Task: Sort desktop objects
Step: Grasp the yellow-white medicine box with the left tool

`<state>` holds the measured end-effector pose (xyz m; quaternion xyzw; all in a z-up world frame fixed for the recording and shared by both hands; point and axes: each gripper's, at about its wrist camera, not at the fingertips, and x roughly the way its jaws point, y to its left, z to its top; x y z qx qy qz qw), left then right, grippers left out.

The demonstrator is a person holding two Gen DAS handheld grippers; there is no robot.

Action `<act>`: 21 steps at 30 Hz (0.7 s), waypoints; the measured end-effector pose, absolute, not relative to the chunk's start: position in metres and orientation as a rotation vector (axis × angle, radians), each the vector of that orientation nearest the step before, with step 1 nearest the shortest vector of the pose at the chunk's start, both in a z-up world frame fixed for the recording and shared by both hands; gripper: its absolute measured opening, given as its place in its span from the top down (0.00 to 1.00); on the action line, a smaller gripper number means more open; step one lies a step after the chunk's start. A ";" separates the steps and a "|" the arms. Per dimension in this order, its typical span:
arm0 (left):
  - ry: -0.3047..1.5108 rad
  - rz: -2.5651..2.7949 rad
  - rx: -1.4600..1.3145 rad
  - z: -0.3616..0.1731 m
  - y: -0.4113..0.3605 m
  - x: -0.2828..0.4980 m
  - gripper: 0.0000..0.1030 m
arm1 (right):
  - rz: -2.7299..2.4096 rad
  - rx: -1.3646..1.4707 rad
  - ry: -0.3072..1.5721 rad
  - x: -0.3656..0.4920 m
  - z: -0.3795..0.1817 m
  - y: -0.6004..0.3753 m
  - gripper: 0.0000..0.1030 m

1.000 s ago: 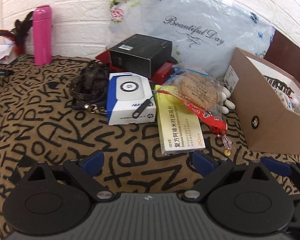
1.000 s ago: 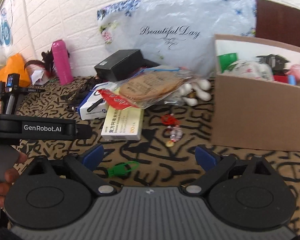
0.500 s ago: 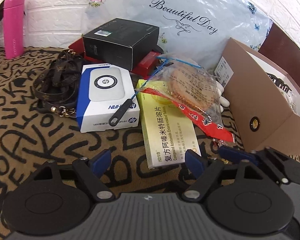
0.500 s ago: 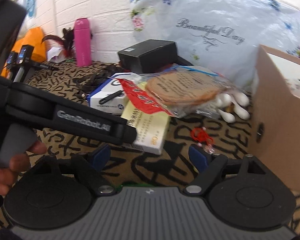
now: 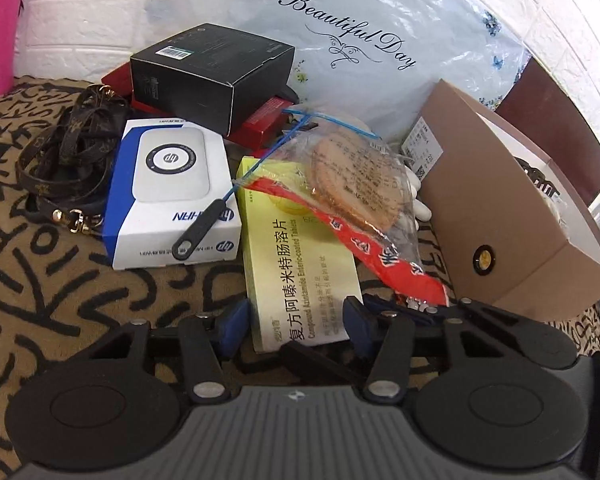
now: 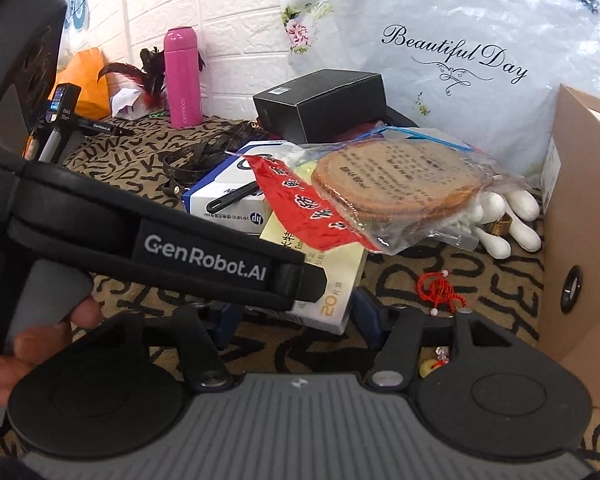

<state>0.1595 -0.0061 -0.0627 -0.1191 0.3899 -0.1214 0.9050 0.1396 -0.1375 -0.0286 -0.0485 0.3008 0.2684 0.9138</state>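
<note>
Two grippers are closing in on one thing: the yellow medicine box point(image 5: 300, 268), a flat carton of tablets lying on the letter-print cloth point(image 5: 40, 280) just beside the white-and-blue HP box point(image 5: 172, 200) and partly under the clear zip bag point(image 5: 352, 184) with its red paper strip point(image 5: 364, 248); judge it light and stiff across its faces, easily crushed if you pinch the broad sides hard, and smooth enough to slide on the cloth; take it across the narrow width at the near end, where nothing lies on it, since the far end is weighted by the bag, which will likely drag or tip off as you lift. Your left gripper point(image 5: 296, 320) has just been closing and its blue pads stand either side of the box's near end, close to the edges; whether they already press on the card you cannot tell from this view, so treat it as not yet gripped. Your right gripper point(image 6: 296, 316) has also just been closing, with the same box's near corner between its fingers, but the left gripper's arm crosses in front and hides the contact; no firm hold shows there either. The cardboard box point(image 6: 580, 240), with things already in it, stands to the right, near the medicine box but apart from it, probably the place for sorted items; a red beaded charm point(image 6: 440, 290) lies on the cloth between them, so mind it when you carry across.
</note>
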 end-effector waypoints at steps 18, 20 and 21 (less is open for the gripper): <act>0.790 -0.283 -0.223 -0.043 -0.022 0.084 0.49 | 0.586 -0.053 0.654 0.076 -0.009 -0.164 0.54; 0.789 -0.298 -0.211 -0.040 -0.027 0.069 0.49 | 0.581 -0.044 0.663 0.061 -0.005 -0.170 0.54; 0.784 -0.308 -0.203 -0.039 -0.030 0.060 0.49 | 0.582 -0.045 0.665 0.053 -0.004 -0.173 0.54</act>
